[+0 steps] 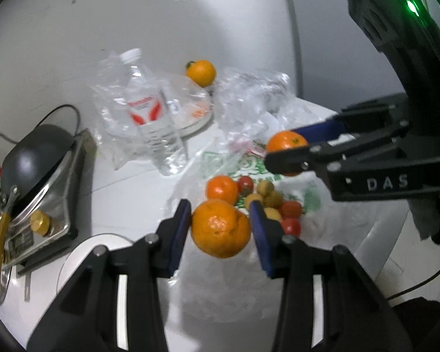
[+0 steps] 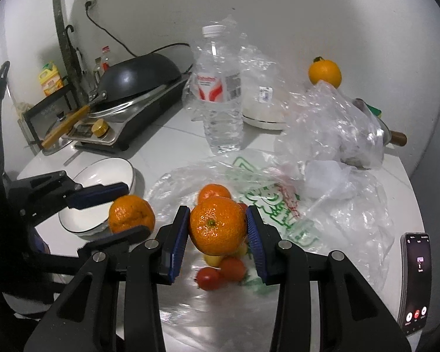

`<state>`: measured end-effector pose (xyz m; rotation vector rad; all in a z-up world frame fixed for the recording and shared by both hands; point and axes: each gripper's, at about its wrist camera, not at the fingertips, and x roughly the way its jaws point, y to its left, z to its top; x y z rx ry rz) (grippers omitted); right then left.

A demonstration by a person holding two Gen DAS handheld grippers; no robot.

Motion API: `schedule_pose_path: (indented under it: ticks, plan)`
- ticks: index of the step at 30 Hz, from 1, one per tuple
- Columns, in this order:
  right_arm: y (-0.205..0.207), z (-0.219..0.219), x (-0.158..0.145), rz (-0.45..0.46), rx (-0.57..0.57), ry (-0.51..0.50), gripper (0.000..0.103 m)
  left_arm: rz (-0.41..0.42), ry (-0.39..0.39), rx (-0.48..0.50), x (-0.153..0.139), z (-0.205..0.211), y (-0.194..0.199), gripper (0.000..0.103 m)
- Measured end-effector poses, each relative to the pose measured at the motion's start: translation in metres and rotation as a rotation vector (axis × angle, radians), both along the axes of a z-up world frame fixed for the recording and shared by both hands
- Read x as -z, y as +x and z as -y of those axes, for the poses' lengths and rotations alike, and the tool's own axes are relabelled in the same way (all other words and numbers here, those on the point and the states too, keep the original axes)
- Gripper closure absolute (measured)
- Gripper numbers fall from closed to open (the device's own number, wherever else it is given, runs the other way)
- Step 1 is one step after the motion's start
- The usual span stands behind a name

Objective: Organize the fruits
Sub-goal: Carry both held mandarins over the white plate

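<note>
My left gripper (image 1: 220,205) is shut on a mandarin (image 1: 220,231), held clear above the counter. My right gripper (image 2: 217,209) is shut on a second mandarin (image 2: 217,228), and it also shows at the right of the left wrist view (image 1: 282,149). Below both lies a fruit pile on a printed plastic bag (image 2: 281,205): a third mandarin (image 1: 221,188), cherry tomatoes (image 2: 209,277) and small yellow-brown fruits (image 1: 264,189). A white bowl (image 2: 123,167) stands just left of the pile, beside the left gripper (image 2: 132,209). Near the back wall sits an orange (image 2: 325,72).
A water bottle (image 2: 220,96) stands behind the pile, with crumpled clear bags (image 2: 331,117) and a white dish (image 2: 264,120) around it. A stove with a black wok (image 2: 138,73) fills the left. A phone (image 2: 415,281) lies at the counter's right edge.
</note>
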<state>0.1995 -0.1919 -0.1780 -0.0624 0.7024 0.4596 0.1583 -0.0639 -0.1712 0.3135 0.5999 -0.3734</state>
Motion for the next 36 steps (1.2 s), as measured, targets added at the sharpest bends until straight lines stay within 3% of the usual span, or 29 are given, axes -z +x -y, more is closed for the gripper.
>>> schedule_pose_path:
  ticks: [12, 36]
  plan:
    - [-0.01, -0.052, -0.013, 0.015, -0.054, -0.035, 0.062, 0.03, -0.098, -0.134, -0.01, -0.072, -0.014, 0.061]
    - [-0.007, -0.136, -0.008, 0.005, -0.139, -0.102, 0.062, 0.036, -0.151, -0.254, 0.002, -0.159, -0.019, 0.061]
